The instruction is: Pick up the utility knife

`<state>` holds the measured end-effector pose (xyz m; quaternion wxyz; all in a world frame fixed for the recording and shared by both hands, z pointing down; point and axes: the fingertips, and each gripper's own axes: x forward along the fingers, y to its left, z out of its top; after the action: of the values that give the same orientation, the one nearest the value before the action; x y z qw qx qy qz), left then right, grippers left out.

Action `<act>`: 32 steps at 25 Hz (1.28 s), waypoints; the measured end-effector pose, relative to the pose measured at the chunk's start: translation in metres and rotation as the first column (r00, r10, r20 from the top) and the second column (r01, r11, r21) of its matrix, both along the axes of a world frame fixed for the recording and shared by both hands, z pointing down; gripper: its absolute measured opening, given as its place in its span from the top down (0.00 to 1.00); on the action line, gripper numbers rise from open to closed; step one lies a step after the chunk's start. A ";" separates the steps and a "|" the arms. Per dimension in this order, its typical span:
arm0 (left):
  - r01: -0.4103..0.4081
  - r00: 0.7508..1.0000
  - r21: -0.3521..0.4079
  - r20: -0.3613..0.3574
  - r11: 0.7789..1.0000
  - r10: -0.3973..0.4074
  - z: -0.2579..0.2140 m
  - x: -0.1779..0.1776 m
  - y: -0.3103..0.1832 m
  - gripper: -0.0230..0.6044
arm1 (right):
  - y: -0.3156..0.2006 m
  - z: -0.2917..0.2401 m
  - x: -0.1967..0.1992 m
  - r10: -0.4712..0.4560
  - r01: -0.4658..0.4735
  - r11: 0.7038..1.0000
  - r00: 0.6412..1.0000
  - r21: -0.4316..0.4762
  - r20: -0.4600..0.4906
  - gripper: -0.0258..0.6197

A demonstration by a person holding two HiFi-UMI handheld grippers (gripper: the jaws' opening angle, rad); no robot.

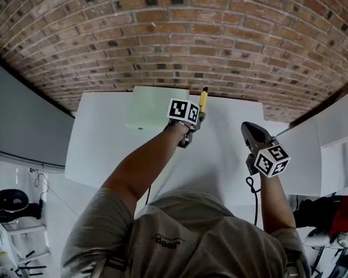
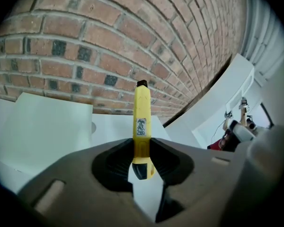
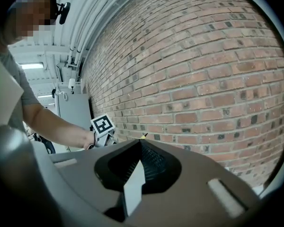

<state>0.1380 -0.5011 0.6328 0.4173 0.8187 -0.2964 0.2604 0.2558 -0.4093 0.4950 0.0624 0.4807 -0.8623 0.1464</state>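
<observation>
The utility knife (image 1: 203, 100) is yellow with a black tip. It sticks out forward from my left gripper (image 1: 195, 120), which is raised above the white table (image 1: 104, 149). In the left gripper view the knife (image 2: 142, 117) stands upright between the two dark pads, and the left gripper (image 2: 142, 149) is shut on its lower end. My right gripper (image 1: 249, 130) hovers to the right of it, apart from the knife. In its own view the right gripper (image 3: 141, 144) has its jaws meeting at the tip with nothing between them.
A brick wall (image 1: 180, 33) runs behind the table. A pale box (image 1: 156, 106) sits at the table's back edge, also seen as the pale box (image 2: 42, 126) left of the knife. More white panels (image 1: 330, 138) stand to the right. A person's arm (image 3: 52, 126) crosses the right gripper view.
</observation>
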 end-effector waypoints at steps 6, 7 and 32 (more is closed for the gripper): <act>0.045 0.994 0.091 -0.101 0.995 -0.036 -0.059 -0.037 -0.010 0.78 | -0.011 -0.023 -0.017 -0.021 0.022 0.999 1.000 0.031 -0.019 0.95; 0.052 0.992 0.109 -0.118 0.993 -0.039 -0.070 -0.043 -0.012 0.78 | -0.013 -0.026 -0.019 -0.025 0.025 0.999 0.999 0.036 -0.022 0.95; 0.163 0.909 0.628 -0.396 0.761 0.132 -0.333 -0.159 0.007 0.78 | -0.053 -0.196 -0.080 -0.079 0.082 0.975 0.997 0.207 -0.021 0.95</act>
<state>-0.0208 -0.4946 0.2999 0.1636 0.9454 -0.2788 -0.0427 0.1754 -0.4622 0.2990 0.0231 0.4501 -0.8913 0.0498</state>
